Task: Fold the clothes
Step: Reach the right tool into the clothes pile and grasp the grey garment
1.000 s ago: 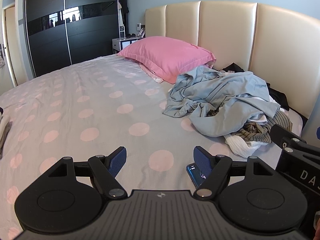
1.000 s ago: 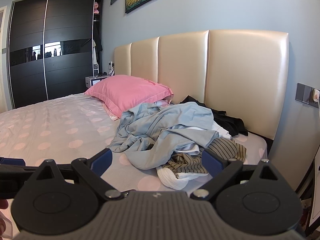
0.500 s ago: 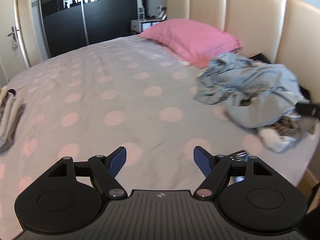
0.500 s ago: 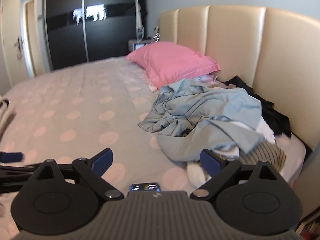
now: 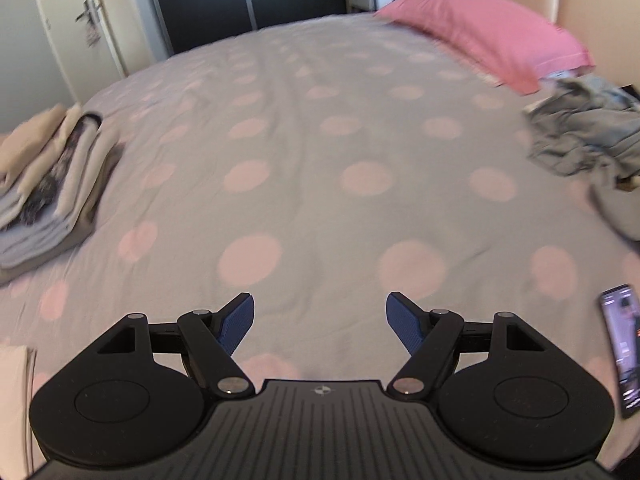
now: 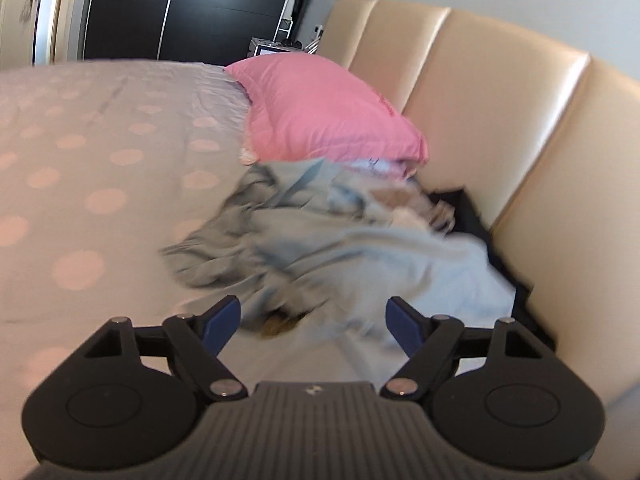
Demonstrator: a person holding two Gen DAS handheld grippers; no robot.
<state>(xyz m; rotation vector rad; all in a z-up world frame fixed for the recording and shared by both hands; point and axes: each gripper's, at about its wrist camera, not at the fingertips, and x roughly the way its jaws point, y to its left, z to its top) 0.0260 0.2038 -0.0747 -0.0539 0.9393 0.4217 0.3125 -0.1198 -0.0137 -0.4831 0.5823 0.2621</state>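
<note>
A crumpled pile of clothes (image 6: 340,248), mostly light blue-grey cloth, lies on the bed below the pink pillow (image 6: 320,108). My right gripper (image 6: 313,322) hovers just in front of that pile; its jaws are closing, and the pads press on nothing. The same clothes pile (image 5: 592,140) shows at the right edge of the left wrist view. My left gripper (image 5: 320,320) stands open over the bare dotted bedsheet (image 5: 304,168), with nothing between its fingers. A stack of folded clothes (image 5: 48,176) rests at the bed's left side.
A phone (image 5: 624,348) with a lit screen lies on the sheet at the right of the left gripper. The padded cream headboard (image 6: 500,128) runs behind the pile. A dark wardrobe (image 6: 192,8) and a door (image 5: 76,20) stand beyond the bed.
Both views swung left across the bed. The clothes pile slid to the right edge of the left view and the folded stack came into sight. The right gripper drew close to the pile, its jaws narrower.
</note>
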